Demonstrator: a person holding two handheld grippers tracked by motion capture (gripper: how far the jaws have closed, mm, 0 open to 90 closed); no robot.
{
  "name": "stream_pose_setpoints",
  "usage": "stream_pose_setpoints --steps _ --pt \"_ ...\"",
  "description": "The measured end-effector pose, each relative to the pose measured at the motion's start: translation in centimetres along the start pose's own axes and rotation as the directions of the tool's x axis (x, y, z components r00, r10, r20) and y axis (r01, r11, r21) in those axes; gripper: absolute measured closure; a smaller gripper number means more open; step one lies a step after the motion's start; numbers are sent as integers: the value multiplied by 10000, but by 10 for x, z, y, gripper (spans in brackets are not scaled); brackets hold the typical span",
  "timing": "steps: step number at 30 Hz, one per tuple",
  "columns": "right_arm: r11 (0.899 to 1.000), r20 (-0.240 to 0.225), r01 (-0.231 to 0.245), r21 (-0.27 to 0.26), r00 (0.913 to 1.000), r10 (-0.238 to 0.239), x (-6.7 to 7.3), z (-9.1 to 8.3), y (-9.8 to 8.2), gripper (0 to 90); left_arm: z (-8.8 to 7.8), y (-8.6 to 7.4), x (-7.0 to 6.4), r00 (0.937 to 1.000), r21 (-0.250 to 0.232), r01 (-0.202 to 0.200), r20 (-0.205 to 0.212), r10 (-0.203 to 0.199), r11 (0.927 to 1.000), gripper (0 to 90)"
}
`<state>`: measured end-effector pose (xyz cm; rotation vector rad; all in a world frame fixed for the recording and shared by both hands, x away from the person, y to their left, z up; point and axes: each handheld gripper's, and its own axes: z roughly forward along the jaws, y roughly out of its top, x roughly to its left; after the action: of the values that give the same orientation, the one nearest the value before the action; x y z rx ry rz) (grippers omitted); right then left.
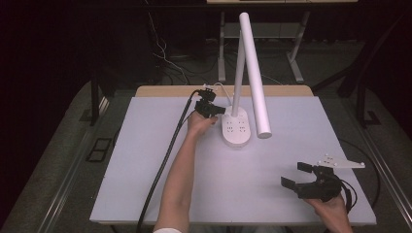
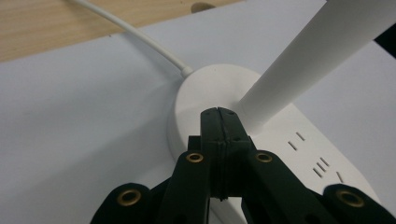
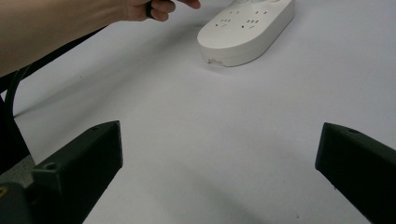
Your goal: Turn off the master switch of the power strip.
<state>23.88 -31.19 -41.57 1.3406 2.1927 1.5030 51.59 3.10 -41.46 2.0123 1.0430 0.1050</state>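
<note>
the left gripper (image 2: pixel 218 114) was held clenched, empty, its tips pressed on the lamp base (image 1: pixel 237 128) at the table's (image 1: pixel 145 194) far edge. a hard push could have tipped the lamp. the right gripper (image 1: pixel 297 174) was kept released over open room near the front edge.

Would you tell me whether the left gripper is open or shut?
Shut: the left gripper has both jaws pressed together above the lamp base.

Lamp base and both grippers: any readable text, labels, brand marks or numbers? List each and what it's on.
None readable.
Lamp base: socket slots, no print legible; a small mark on its front edge in the right gripper view is too blurred to read.
Left gripper: no markings.
Right gripper: no markings.
</note>
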Motion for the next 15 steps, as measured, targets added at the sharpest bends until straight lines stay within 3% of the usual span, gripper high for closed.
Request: stream_pose_setpoints --steps 7,12,15 --pt "10000 -3 21 8 10000 -21 2 1 0 0 -24 -2 4 9996 -281 -249 119 252 9993 894" --pt "9999 -20 94 108 10000 -94 3 3 0 0 -37 -8 5 9995 -829 284 176 -270 9962 873" --pt "9999 -29 75 120 10000 -74 3 4 0 0 -45 -13 7 9995 -875 208 255 -186 9960 870"
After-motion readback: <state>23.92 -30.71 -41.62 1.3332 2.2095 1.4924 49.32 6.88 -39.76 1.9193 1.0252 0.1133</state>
